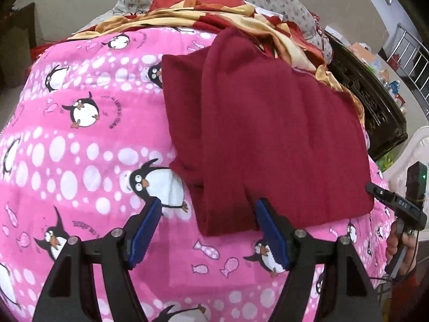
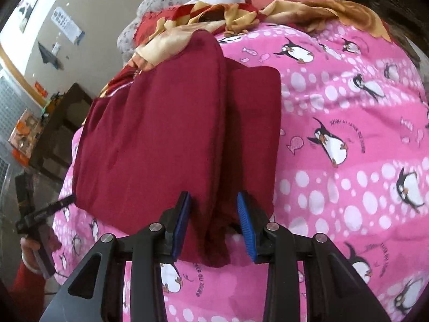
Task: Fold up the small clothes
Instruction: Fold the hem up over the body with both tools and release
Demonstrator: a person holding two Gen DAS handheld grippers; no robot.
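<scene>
Folded maroon garment [image 1: 268,134] lying on a pink penguin-print blanket [image 1: 80,147], both grippers at its near edge.

The left gripper [image 1: 206,214] has its blue-padded fingers spread wide, the near hem of the garment between them, nothing pinched. The right gripper [image 2: 213,209] likewise stands apart, straddling a fold at the garment's near edge. A red-and-gold patterned cloth [image 1: 203,17] lies bunched beyond the garment, touching its far end.

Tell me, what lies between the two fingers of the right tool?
In the right wrist view, the near edge of the maroon garment lies between the open right tool's fingers, over the pink penguin blanket.
</scene>
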